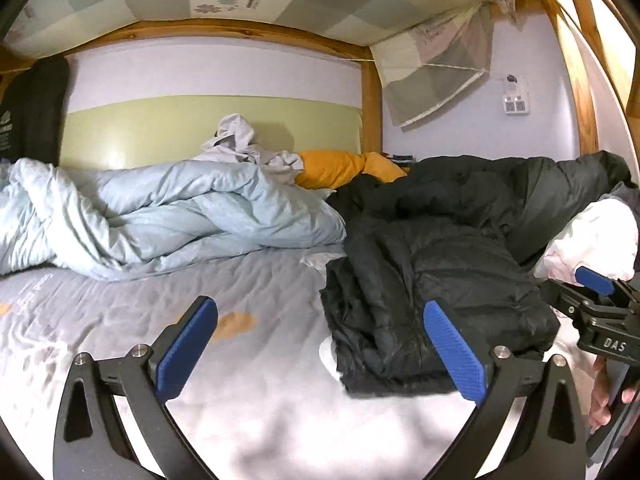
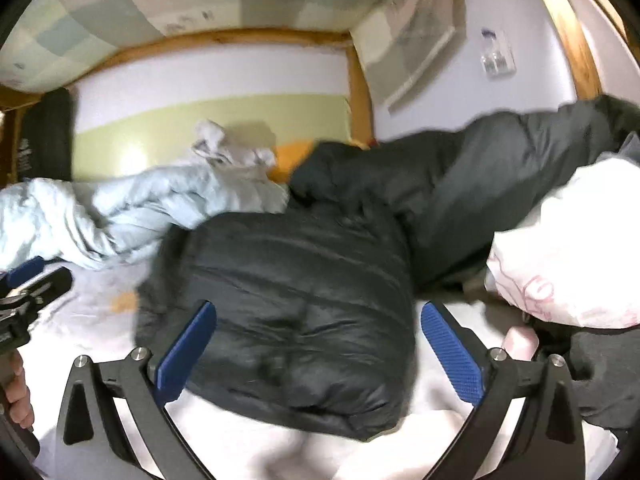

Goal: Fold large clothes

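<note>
A black puffer jacket (image 1: 432, 264) lies bunched on the bed sheet (image 1: 160, 312), its lower part folded into a thick bundle (image 2: 300, 280). My left gripper (image 1: 320, 312) is open low over the sheet, and the bundle's left edge shows between its blue pads (image 1: 188, 348) without touching them. My right gripper (image 2: 318, 312) is open too, straddling the bundle with both pads clear of the fabric. In the left wrist view a blue pad (image 1: 595, 280) of the right gripper shows at the right edge, held by a hand (image 1: 600, 404).
A crumpled light blue duvet (image 1: 160, 216) fills the left of the bed, with grey clothes (image 1: 240, 140) and an orange pillow (image 1: 332, 168) behind it. A white pillow with pink print (image 2: 560, 248) lies at the right. A wooden bunk post (image 1: 370, 100) and the walls close in the bed.
</note>
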Action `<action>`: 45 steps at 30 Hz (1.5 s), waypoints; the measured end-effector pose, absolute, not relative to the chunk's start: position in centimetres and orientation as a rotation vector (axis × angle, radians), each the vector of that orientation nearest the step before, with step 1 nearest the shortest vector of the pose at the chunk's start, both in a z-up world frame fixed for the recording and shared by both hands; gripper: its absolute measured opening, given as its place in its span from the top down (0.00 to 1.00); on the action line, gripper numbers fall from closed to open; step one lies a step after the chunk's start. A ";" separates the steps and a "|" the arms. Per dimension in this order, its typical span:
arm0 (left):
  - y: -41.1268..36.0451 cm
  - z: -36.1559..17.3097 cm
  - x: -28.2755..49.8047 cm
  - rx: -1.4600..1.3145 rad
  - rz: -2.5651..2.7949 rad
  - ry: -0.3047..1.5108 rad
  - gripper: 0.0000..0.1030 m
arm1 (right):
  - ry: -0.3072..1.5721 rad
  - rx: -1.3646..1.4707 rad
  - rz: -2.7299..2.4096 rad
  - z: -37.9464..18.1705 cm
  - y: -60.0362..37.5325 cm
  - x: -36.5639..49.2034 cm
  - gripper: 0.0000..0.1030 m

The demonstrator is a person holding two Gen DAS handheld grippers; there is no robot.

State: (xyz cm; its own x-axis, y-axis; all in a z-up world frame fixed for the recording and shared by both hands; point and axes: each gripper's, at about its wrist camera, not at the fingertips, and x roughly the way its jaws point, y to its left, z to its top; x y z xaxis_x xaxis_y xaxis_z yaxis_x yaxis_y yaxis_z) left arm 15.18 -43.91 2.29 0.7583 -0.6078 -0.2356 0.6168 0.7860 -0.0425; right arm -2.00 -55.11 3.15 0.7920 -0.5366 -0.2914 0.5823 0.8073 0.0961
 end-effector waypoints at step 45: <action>-41.0 -1.4 10.8 0.068 -0.554 0.191 0.00 | 0.203 0.132 -0.622 0.4 -48.0 -3.7 0.00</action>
State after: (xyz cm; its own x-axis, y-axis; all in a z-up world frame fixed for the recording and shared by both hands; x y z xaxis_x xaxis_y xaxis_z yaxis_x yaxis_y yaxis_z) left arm 10.77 -40.96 -1.35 0.8332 -0.5162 -0.1981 0.5288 0.8487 0.0125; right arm -3.66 -47.99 0.38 0.7936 -0.5644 -0.2273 0.5901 0.8050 0.0614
